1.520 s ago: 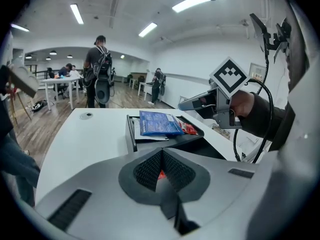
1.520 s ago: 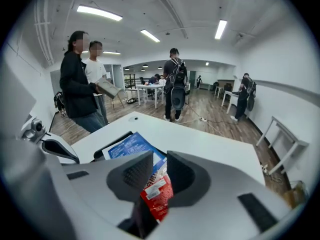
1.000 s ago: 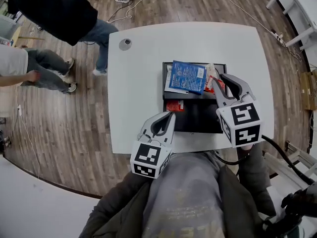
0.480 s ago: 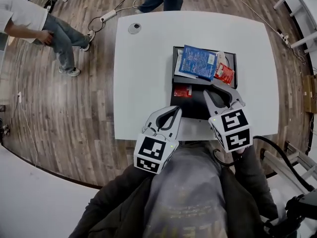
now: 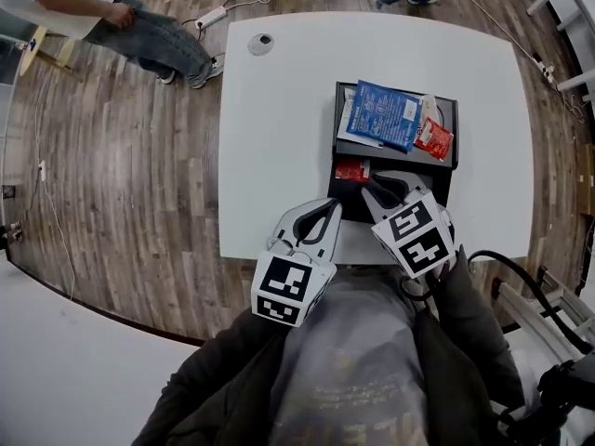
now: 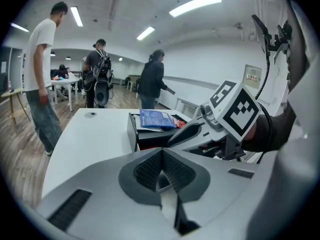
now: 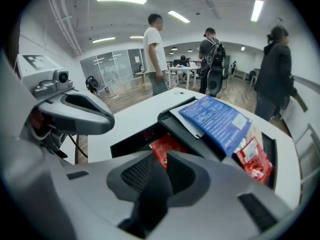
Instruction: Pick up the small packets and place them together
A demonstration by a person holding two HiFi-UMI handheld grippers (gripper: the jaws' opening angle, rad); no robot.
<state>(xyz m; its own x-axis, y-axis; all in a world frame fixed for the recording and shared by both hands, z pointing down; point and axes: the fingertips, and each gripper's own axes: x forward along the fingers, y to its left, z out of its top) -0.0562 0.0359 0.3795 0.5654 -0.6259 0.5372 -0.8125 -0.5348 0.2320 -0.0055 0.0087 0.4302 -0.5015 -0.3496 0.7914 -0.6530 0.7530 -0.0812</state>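
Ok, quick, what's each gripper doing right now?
Left gripper: shut, empty.
Right gripper: open a little, empty; red packet just beyond its tips.

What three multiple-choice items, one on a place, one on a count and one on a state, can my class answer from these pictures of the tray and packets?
1. Where does the blue packet lie?
A on the wooden floor
B on the black tray
C on a chair

2. How many packets are red?
A two
B five
C none

3. How does the left gripper hold its jaws?
A wide apart
B clamped on a packet
C shut, with nothing between them

Key:
1 B: it rests across the tray's far part.
2 A: one red packet lies beside the blue one, and a second red packet lies lower in the tray.
3 C: the left gripper view shows the pads meeting with nothing in them.
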